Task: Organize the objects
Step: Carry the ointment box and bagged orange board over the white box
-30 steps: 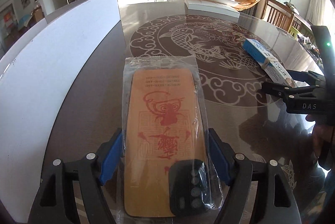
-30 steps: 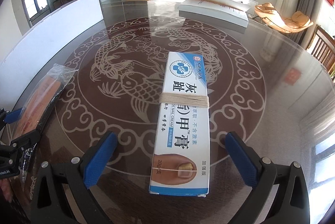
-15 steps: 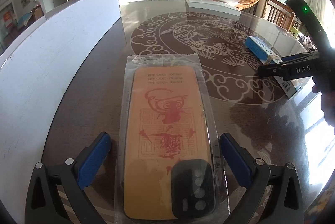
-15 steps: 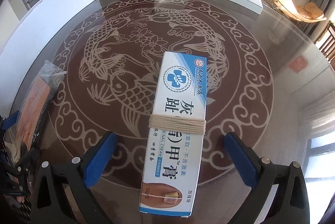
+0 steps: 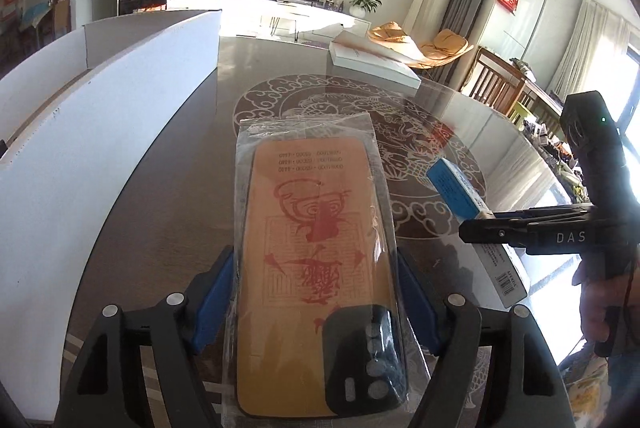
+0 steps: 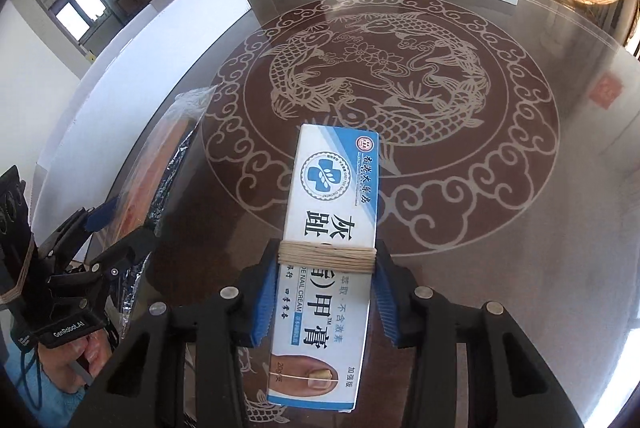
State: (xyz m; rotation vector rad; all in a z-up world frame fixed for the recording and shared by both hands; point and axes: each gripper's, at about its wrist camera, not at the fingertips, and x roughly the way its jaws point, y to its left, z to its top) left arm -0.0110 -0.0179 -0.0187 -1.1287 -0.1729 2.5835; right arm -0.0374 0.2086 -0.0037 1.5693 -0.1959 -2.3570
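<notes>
Holding two things at once, I have my left claw (image 5: 316,304) pinching the bagged phone case (image 5: 316,268) by its long edges, and my right claw (image 6: 326,292) pinching the nail cream box (image 6: 326,260) just below its wrap of twine (image 6: 327,257). Both items seem to be lifted over the glass-topped table (image 6: 500,156), though I cannot tell how far clear. My worry on the left is the slick plastic bag: the blue pads (image 5: 212,302) press on loose film as much as on the case, so it could slide or droop forward if I tilt. On the right, the box is light cardboard and sticks out far ahead of the pads; squeezing harder may crush it, while a quick swing may let it pivot. The white carton (image 5: 120,132) stands along my left side, and its tall wall could catch the bag's front edge. My two claws are also close, so crossing paths risks a knock
</notes>
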